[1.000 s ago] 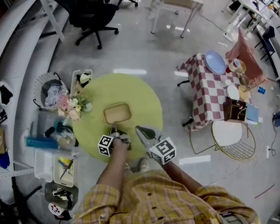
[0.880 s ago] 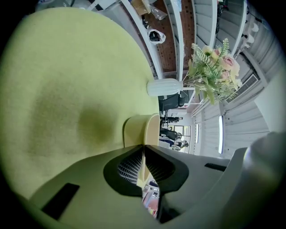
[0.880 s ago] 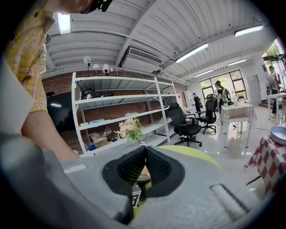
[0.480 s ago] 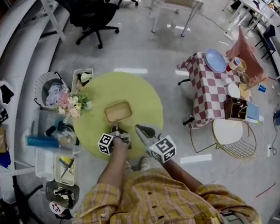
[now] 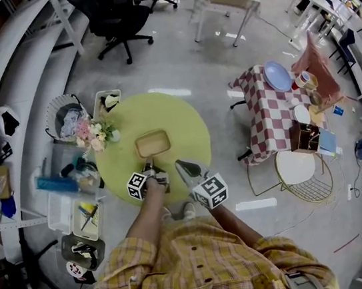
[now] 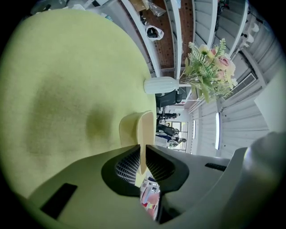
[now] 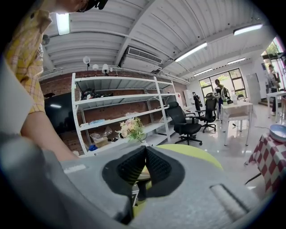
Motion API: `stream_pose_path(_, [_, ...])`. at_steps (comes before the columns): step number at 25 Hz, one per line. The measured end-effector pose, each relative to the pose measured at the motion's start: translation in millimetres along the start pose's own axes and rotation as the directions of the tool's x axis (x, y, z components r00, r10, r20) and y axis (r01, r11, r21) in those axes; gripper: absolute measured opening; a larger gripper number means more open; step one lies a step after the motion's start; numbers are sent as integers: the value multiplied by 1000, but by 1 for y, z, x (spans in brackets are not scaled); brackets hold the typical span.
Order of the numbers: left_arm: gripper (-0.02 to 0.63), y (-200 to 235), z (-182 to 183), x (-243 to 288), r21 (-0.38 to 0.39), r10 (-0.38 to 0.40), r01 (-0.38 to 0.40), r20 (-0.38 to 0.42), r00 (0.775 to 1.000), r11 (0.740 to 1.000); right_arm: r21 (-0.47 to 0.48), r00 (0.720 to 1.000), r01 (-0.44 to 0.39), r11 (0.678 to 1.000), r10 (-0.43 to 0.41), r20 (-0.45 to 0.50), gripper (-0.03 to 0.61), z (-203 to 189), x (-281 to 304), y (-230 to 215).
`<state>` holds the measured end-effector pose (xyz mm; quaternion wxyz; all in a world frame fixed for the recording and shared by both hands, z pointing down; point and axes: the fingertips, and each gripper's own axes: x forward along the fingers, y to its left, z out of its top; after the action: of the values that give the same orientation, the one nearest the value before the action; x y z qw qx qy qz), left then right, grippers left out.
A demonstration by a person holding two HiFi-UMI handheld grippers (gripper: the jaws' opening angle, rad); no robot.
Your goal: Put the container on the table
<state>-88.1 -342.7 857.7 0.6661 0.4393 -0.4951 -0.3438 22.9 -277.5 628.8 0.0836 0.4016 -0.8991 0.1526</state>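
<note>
Beige container [image 5: 152,144]: flat on green round table [image 5: 184,120], near its middle.
L gripper [image 6: 142,154]: I read jaws clamped on container's near rim, thin wall betw. the pads.
R gripper [image 7: 145,166]: jaws pressed together, nothing betw. them; at table's near edge, just beside L.
Flowers [image 5: 92,135]: table's left edge, apart from container.

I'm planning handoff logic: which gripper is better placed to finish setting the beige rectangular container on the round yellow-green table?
Left. The left gripper is shut on the rim of the beige rectangular container, over the round yellow-green table; the right gripper is shut on nothing, apart from it.
</note>
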Motion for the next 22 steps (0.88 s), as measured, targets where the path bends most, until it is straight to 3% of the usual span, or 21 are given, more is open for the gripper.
stream_pose_path(8, [19, -17, -3, -8, 40, -47, 48, -33, 998, 998, -3, 1000, 13, 1000, -13, 8, -2, 2, -5, 2])
stream_pose_path(22, [18, -41, -22, -36, 37, -122, 125, -63, 991, 992, -19, 1000, -1, 1000, 1, 30, -2, 6, -22, 19])
